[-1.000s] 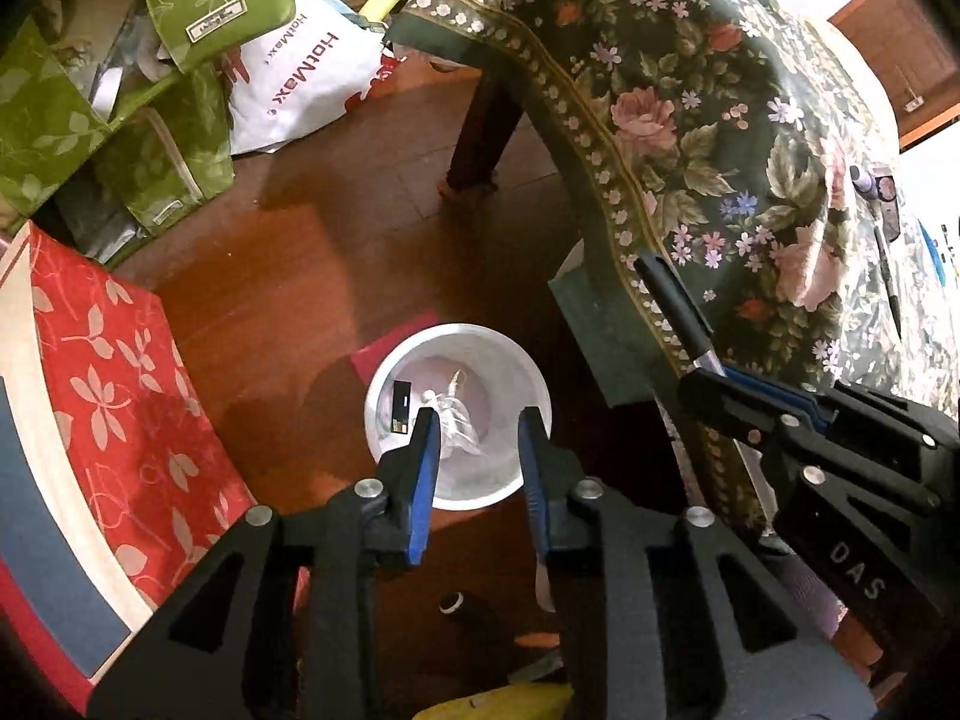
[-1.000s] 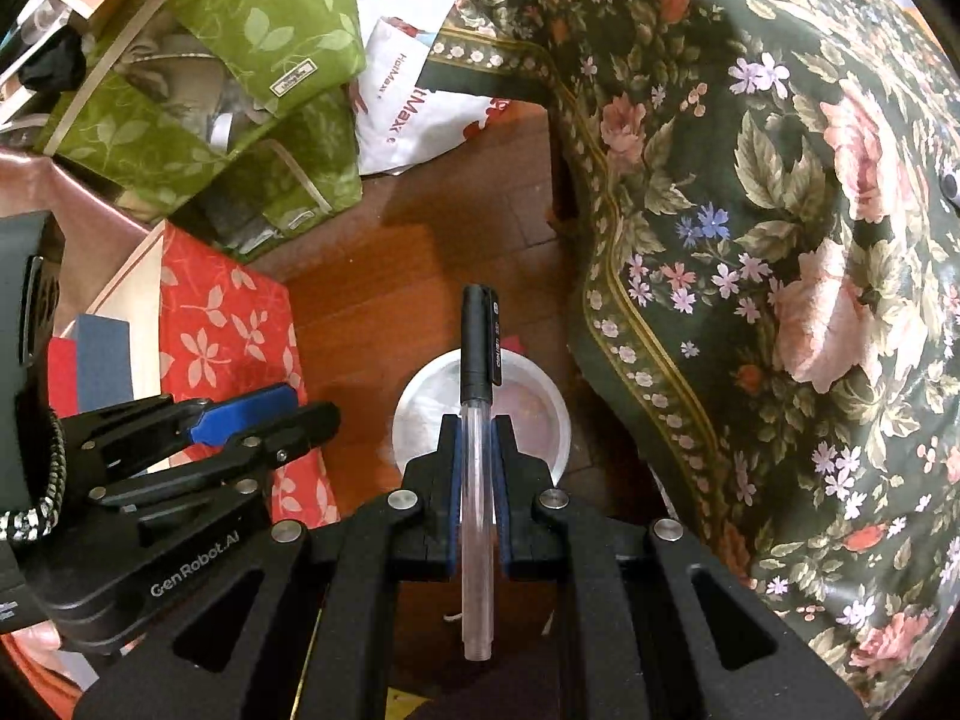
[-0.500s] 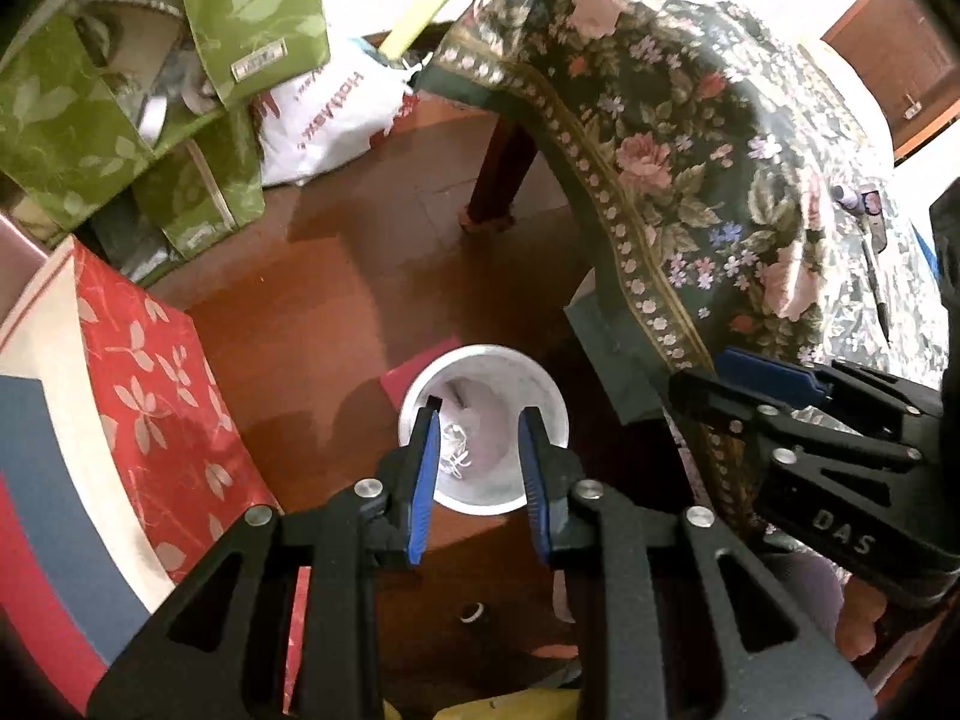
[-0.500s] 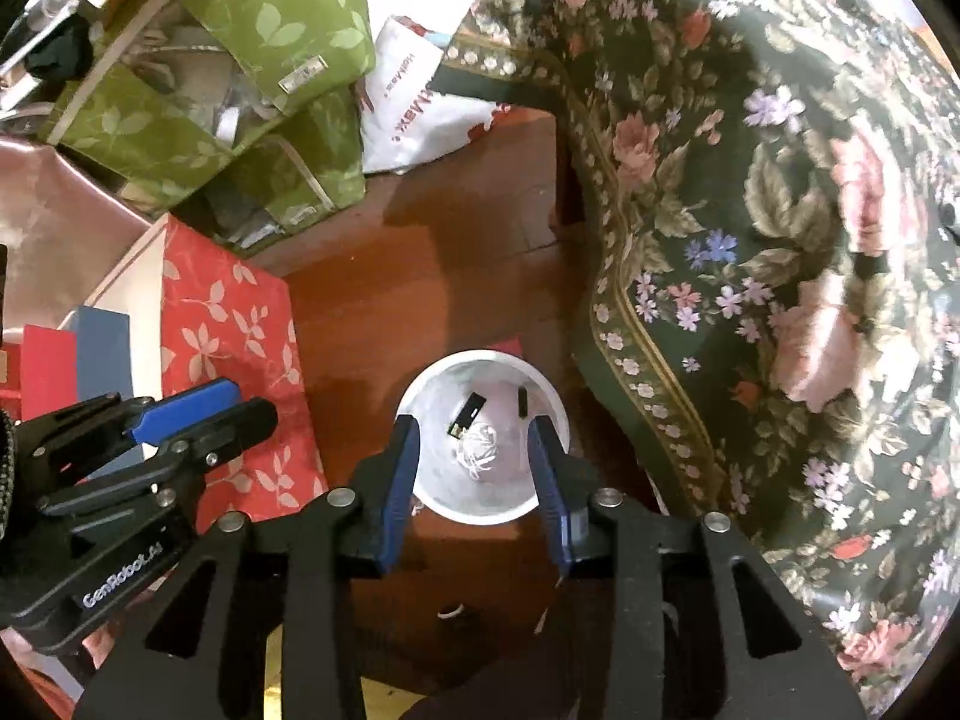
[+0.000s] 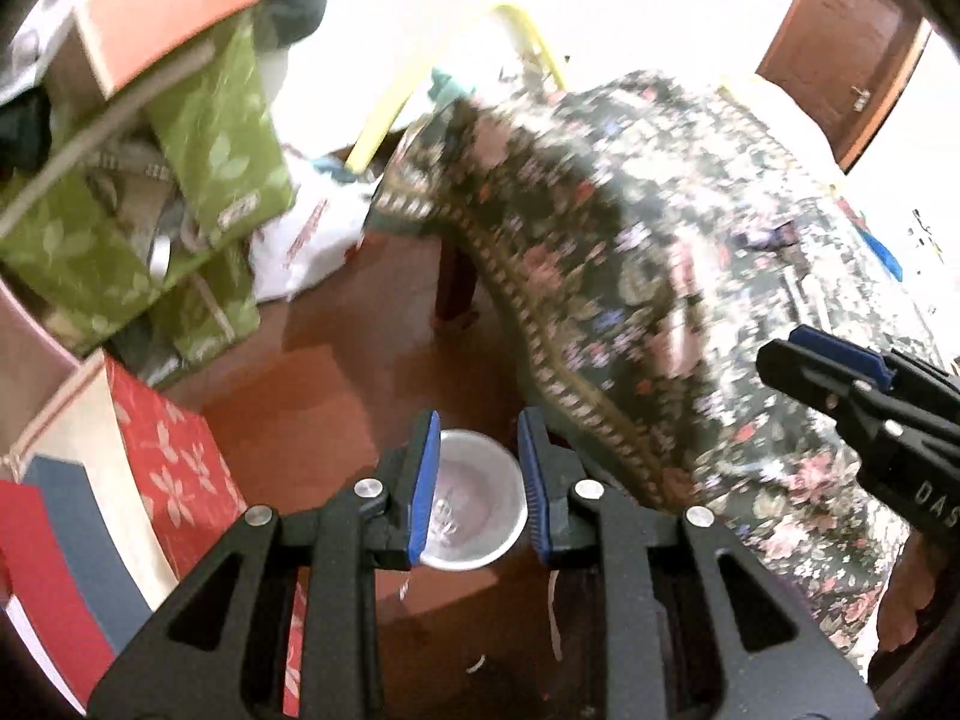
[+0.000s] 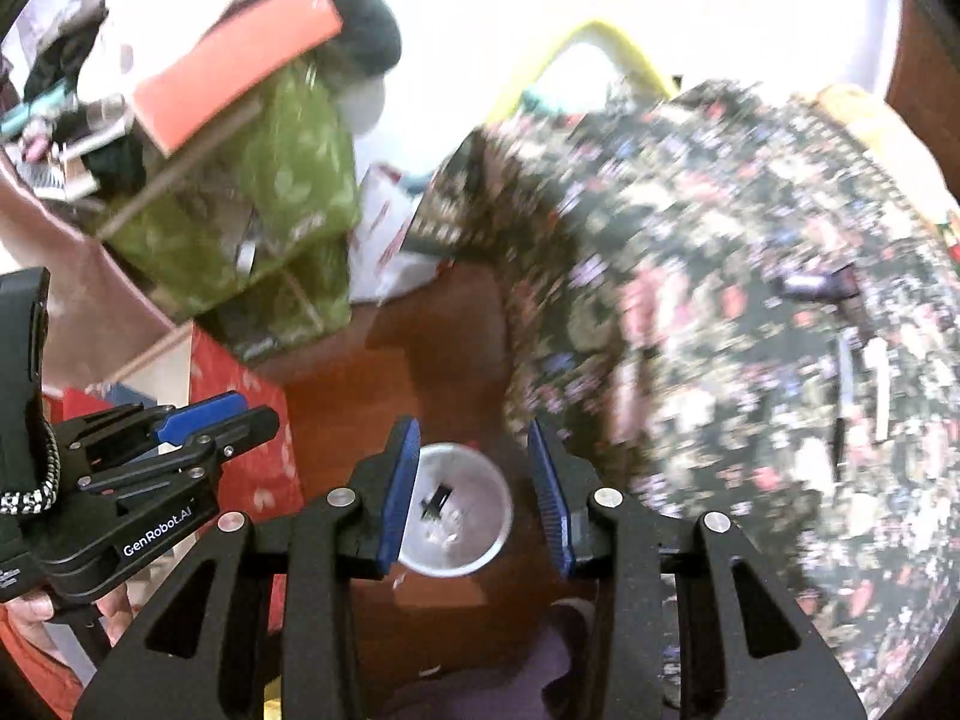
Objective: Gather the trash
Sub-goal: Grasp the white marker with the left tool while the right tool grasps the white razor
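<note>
A small white round bin (image 6: 456, 516) stands on the wooden floor (image 5: 312, 408), near the left edge of the floral tablecloth (image 5: 660, 300). Inside lie crumpled white scraps and a dark item. Left gripper (image 5: 477, 483) and right gripper (image 6: 474, 489) both gape empty above it.
</note>
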A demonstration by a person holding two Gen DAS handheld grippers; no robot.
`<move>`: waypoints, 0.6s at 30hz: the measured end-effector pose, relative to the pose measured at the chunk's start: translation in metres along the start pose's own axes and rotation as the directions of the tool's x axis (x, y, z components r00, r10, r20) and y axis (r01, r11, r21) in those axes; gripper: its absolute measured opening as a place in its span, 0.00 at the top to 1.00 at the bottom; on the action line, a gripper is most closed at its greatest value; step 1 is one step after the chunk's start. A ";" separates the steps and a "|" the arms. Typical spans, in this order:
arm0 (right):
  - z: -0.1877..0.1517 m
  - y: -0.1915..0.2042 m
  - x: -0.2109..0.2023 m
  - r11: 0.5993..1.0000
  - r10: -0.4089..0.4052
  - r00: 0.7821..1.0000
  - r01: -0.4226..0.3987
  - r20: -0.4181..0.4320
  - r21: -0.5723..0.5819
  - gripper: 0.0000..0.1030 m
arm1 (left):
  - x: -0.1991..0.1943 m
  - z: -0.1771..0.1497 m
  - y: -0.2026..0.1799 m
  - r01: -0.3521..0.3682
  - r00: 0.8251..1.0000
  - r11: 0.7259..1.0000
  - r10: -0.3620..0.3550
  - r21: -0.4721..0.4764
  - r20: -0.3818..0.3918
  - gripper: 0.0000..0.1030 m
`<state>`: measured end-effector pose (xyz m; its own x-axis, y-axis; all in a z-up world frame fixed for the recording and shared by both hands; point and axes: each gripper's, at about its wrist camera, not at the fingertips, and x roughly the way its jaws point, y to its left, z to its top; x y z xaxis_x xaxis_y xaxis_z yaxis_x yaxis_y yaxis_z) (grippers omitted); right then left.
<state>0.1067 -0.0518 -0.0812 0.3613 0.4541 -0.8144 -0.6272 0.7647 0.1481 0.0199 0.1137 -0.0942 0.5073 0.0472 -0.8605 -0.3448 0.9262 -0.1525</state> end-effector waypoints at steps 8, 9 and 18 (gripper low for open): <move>0.002 -0.057 -0.056 0.995 -0.066 0.990 0.056 0.126 0.081 0.67 | -0.021 0.024 -0.071 0.046 0.995 0.996 -0.053 0.079 0.082 0.75; 0.001 -0.069 -0.062 0.994 -0.076 0.988 0.063 0.134 0.095 0.67 | -0.020 0.027 -0.080 0.054 0.995 0.995 -0.061 0.088 0.084 0.75; -0.017 -0.150 -0.084 0.971 -0.190 0.972 0.164 0.141 0.176 0.67 | 0.008 0.046 -0.176 0.130 0.988 0.977 -0.142 0.169 0.063 0.75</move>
<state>0.1588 -0.2122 -0.0444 0.5676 0.3608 -0.7400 -0.4285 0.8970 0.1087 0.1213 -0.0317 -0.0519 0.5999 -0.0614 -0.7977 -0.1380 0.9742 -0.1788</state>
